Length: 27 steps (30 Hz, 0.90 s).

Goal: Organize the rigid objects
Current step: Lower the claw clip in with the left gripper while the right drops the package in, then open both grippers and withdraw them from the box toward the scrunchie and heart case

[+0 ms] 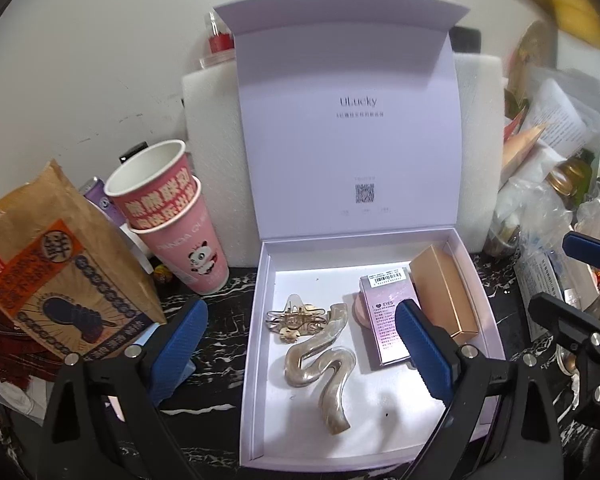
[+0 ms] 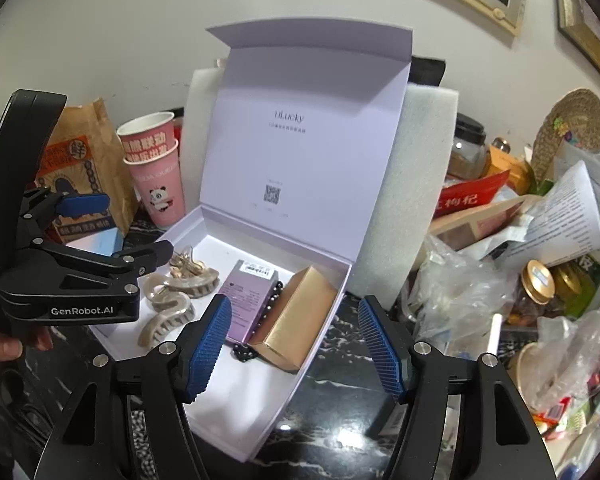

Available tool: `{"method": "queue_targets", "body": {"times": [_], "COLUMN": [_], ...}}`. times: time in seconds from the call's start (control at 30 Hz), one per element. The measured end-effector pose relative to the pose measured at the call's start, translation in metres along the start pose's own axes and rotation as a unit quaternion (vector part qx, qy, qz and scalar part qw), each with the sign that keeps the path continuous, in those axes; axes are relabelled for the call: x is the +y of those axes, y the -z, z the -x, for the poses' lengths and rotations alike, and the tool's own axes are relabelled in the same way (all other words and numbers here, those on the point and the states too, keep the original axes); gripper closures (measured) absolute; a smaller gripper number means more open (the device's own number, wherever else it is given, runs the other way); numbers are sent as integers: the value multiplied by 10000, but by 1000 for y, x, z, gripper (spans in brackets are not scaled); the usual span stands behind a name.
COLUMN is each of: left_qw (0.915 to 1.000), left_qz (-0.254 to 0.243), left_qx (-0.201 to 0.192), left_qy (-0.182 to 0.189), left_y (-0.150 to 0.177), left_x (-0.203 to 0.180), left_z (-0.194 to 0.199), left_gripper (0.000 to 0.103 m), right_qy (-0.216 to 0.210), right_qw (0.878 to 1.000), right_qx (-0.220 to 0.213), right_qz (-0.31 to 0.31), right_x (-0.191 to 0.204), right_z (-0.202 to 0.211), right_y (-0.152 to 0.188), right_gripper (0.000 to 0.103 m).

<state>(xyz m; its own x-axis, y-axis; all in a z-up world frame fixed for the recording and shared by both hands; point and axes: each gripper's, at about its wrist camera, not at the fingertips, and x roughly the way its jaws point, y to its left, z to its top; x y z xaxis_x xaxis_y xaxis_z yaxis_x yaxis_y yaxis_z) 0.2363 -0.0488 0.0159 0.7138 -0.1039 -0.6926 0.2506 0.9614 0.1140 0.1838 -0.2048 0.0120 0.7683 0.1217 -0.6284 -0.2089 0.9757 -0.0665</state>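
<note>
Both grippers hang released and empty over the white box (image 1: pixel 260 360) on the bench: left gripper (image 1: pixel 300 356) above the wavy hair clip (image 1: pixel 320 364), likely dropped there; right gripper (image 2: pixel 296 352) near the gold box (image 2: pixel 296 320).

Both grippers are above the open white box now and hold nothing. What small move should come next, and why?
Probably turn the right gripper toward the clutter on its right to fetch another rigid item. The white box already holds a wavy hair claw, a gold clip, a pink carton and a gold box. The left gripper is open and empty too, and floor space remains near the front.
</note>
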Motion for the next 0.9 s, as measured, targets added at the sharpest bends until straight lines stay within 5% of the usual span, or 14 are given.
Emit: {"method": "queue_targets", "body": {"times": [0.9], "left_qw": [9952], "left_qz": [-282], "left_qx": [-936], "left_qy": [19], "left_y": [11], "left_x": [-15], "left_z": [128], "left_gripper": [6], "right_qy": [-8], "right_qw": [9950], "right_qx": [-973], "right_qz": [212], "right_x": [16], "right_z": [112], "right_y": [2], "right_gripper": [22]}}
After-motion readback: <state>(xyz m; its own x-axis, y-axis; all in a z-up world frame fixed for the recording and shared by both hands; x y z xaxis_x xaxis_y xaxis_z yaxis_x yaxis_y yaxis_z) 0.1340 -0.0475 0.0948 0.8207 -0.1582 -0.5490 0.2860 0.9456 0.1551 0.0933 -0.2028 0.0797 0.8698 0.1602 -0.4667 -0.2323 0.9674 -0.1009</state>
